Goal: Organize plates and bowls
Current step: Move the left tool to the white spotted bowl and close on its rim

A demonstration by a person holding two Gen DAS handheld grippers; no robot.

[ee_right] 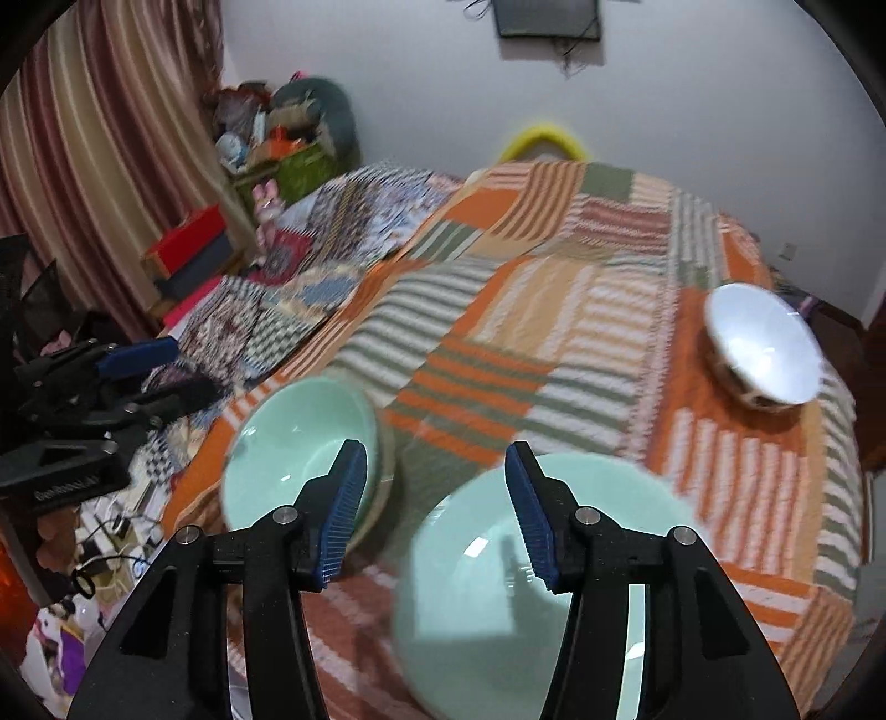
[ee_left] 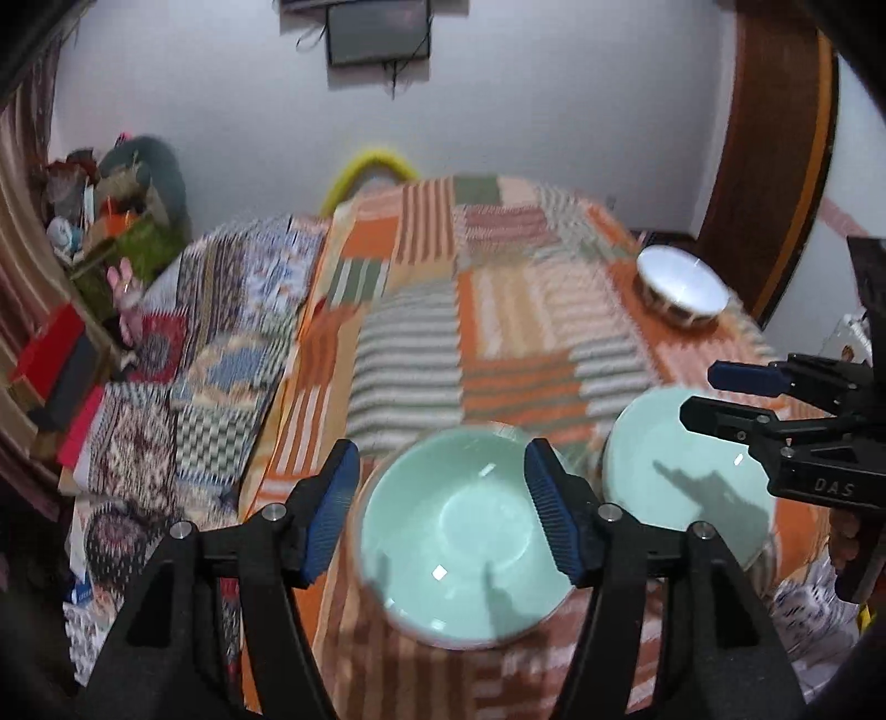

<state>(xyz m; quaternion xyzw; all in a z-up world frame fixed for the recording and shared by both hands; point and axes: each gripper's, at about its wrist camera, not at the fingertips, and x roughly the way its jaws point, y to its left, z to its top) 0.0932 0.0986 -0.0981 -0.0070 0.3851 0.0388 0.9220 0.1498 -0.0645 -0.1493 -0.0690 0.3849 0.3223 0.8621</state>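
L fingers: you're holding them spread, blue pads well apart, nothing pinched. Seen from the L wrist cam, a mint-green bowl is sitting below and between the pads, upright, on the striped orange patchwork blanket; can't tell if either pad is touching the rim, looks apart.

R fingers: you're also holding these spread, pads apart, gripping nothing. In the R wrist cam the R pad is overlapping the near rim of a second mint-green bowl, which is lying below it, upright on the same blanket; contact not clear due to blur.

Both green bowls are sitting side by side near the front edge of the blanket, close but apart. From the L cam the second bowl is showing to the R, w/ the R gripper's black body hanging over it and throwing a shadow inside. From the R cam the first bowl is showing to the L, w/ the L gripper hanging beside it at the frame edge.

Further out: a white bowl w/ a dark patterned outside is tilting on the far R part of the blanket, well apart from the green pair.

Beyond: a multicolour patterned cloth is lying L of the blanket, a yellow hoop-like thing is poking up behind it, striped curtain at far L, dark screen on the white wall.
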